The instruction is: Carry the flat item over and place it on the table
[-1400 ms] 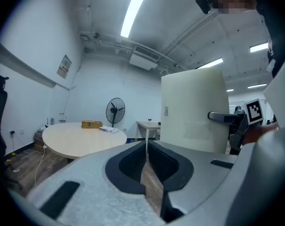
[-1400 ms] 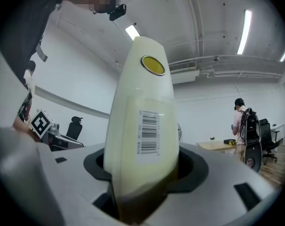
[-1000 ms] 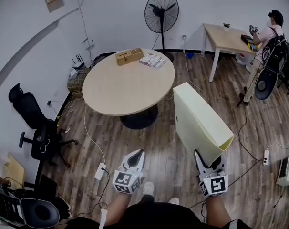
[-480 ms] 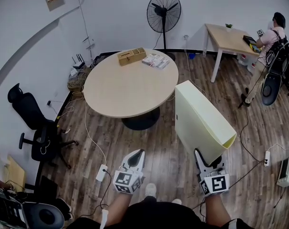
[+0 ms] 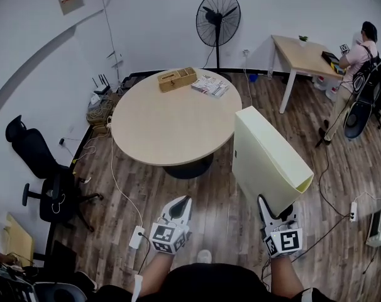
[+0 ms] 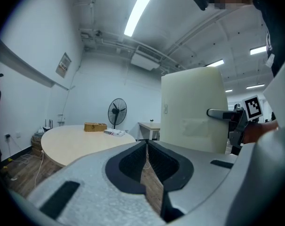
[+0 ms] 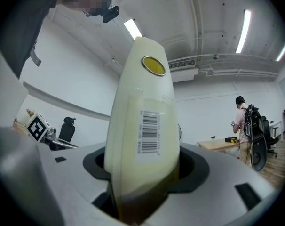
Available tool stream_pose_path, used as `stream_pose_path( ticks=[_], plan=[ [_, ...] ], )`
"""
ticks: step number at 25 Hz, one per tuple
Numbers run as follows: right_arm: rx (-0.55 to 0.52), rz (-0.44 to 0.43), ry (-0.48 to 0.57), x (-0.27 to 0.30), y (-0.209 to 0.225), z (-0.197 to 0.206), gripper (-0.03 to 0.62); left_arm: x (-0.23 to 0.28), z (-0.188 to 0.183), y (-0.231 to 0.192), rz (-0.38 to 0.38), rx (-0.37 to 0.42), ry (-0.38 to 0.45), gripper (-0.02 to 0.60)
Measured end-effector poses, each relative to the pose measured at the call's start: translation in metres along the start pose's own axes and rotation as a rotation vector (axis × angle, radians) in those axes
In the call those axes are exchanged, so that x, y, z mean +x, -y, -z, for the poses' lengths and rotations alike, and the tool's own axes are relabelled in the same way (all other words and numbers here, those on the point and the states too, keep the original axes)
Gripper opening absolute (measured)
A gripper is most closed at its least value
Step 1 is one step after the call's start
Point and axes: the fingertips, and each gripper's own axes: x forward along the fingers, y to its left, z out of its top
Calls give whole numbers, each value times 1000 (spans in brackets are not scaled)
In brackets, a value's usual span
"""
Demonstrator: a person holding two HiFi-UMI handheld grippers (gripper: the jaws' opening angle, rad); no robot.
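Note:
A pale yellow flat folder [image 5: 266, 159] stands tilted above the wooden floor, right of the round beige table [image 5: 168, 118]. My right gripper [image 5: 275, 214] is shut on its lower end. In the right gripper view the folder's spine [image 7: 145, 126], with a barcode label, fills the space between the jaws. My left gripper [image 5: 181, 209] hangs low at the left, jaws closed together and holding nothing. In the left gripper view the folder [image 6: 194, 109] shows at the right and the table [image 6: 81, 142] at the left.
On the table's far side lie a cardboard box [image 5: 176, 78] and a stack of booklets [image 5: 210, 86]. A standing fan [image 5: 217, 17] is behind. A person [image 5: 357, 61] stands at a far desk [image 5: 303, 54]. An office chair [image 5: 43, 168] and floor cables [image 5: 118, 187] are on the left.
The table, fan and far desk have slid lower and nearer in the head view as I walk toward them. Both grippers and the folder keep their places relative to me.

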Motion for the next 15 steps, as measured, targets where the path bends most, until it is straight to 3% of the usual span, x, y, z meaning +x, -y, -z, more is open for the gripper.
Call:
stream_pose_path(
  ticks=[9, 15],
  plan=[
    [16, 46, -2, 49, -17, 6, 285, 23, 2, -56, 23, -2, -17, 17],
    [7, 33, -18, 87, -4, 15, 285, 58, 4, -77, 21, -9, -29, 17]
  ],
)
